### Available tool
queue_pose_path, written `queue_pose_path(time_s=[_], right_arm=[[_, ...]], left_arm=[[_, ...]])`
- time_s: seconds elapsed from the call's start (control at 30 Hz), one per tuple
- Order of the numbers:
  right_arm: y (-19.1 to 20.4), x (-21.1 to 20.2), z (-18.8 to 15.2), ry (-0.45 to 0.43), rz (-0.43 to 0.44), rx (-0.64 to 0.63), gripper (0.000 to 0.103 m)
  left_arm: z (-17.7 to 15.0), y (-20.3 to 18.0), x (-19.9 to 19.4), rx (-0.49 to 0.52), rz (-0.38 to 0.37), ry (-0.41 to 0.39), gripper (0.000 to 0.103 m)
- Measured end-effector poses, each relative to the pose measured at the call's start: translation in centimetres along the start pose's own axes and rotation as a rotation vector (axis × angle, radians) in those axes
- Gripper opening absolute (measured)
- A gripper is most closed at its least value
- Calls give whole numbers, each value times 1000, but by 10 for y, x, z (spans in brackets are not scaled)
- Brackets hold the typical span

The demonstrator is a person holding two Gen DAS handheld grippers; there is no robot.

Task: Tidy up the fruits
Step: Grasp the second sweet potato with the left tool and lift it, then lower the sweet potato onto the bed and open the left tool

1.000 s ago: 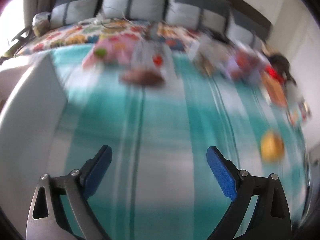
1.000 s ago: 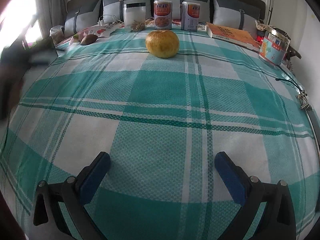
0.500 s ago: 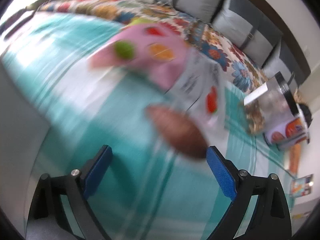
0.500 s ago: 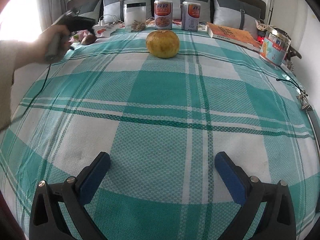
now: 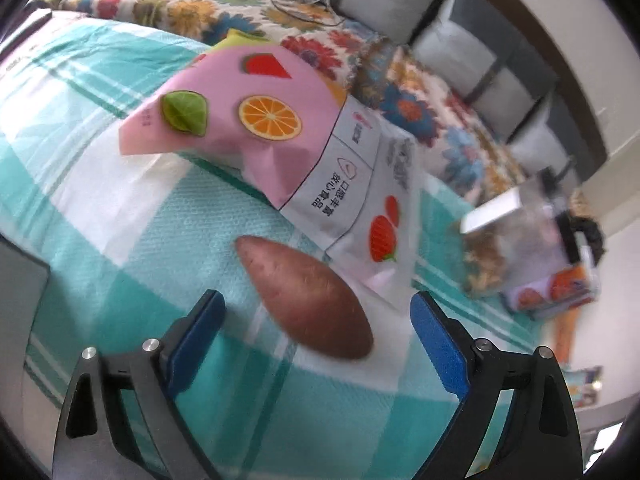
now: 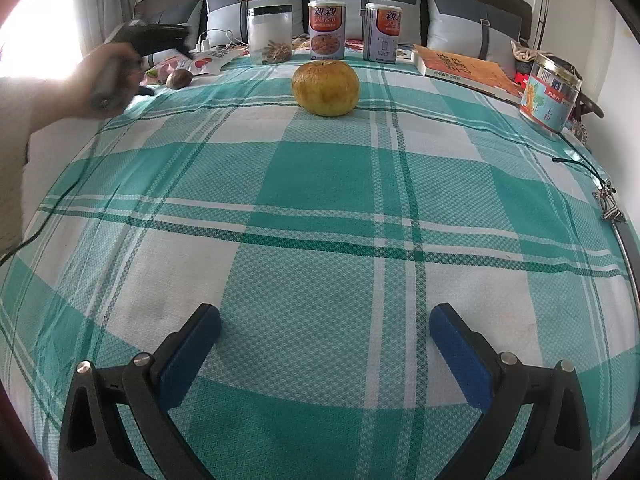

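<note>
A reddish-brown sweet potato lies on the teal checked bedspread, just ahead of and between the fingers of my left gripper, which is open and empty. It also shows small in the right wrist view, with the hand-held left gripper above it. A large orange sits mid-bed toward the far side. My right gripper is open and empty, low over the near part of the bed, far from the orange.
A pink and white fruit-printed snack bag lies right behind the sweet potato. A clear jar, two cans, a book and a round tin stand along the far side. Pillows line the headboard.
My left gripper has swung toward the far left of the bed and closed in on the sweet potato, which now lies between its fingers. My right gripper has not moved.
</note>
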State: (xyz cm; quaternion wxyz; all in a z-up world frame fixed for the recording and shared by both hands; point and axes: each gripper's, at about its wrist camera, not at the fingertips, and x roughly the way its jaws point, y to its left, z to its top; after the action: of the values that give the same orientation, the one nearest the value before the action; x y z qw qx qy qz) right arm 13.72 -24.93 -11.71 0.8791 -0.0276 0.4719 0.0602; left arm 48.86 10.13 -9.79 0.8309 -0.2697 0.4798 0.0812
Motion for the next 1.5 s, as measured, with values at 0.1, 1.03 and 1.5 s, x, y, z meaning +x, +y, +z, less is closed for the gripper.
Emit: queue_pose_path(time_s=[0.1,1.03,1.5], right_arm=[[0,0,0,0,0,0,103],[0,0,0,1,-1,0,103],[0,0,1,1,-1,0,103]], left_arm=[[-4,11,-3,-65,-22,-47,49],[-18,-12,-6,323,111,-28,45],[-198,-7,-151,711,-101,162,45]])
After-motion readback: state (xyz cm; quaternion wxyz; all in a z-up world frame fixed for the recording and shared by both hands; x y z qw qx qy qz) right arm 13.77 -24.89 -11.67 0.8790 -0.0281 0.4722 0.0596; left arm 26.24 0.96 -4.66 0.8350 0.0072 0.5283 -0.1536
